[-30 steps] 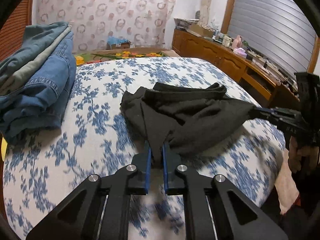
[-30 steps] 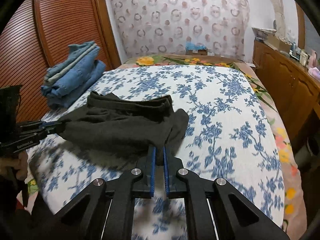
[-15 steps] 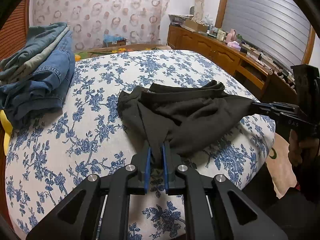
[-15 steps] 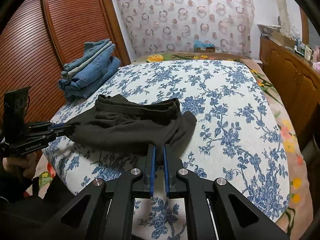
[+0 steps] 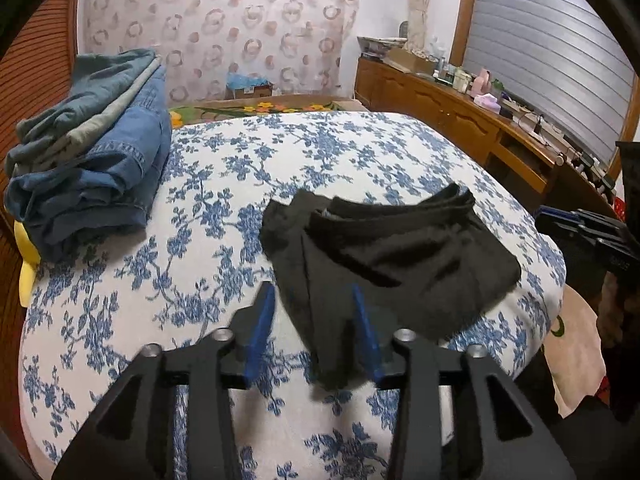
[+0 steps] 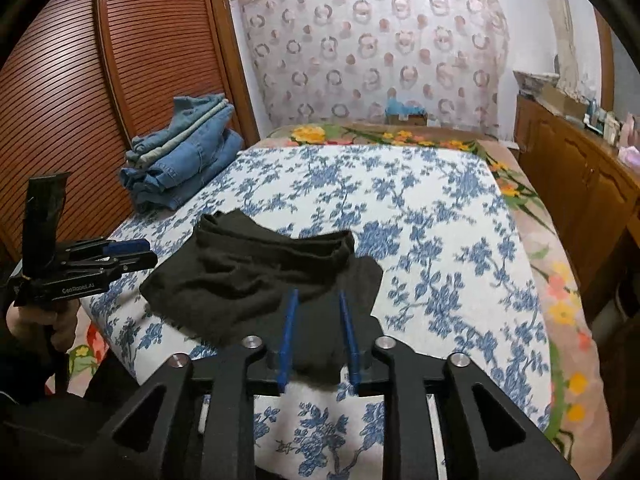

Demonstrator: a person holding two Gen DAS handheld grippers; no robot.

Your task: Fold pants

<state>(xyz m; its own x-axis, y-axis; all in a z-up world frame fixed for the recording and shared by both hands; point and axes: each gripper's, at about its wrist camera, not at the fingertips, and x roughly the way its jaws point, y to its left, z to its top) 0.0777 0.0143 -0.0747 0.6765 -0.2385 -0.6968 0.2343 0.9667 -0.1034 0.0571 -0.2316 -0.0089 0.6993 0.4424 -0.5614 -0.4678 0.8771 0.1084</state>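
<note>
Jaws on my left gripper (image 5: pixel 312 320) opening, blue pads clear of the pants (image 5: pixel 392 256); a dark corner lies loose between them. Right gripper (image 6: pixel 318 330) opening too, cloth between, unpinched. Pants sit bunched at the bed's (image 6: pixel 432 216) near edge. Only the right view shows my left hand (image 6: pixel 44 320) on its handle, low at the bed's corner. Jeans (image 5: pixel 92 148) stacked far left.
</note>
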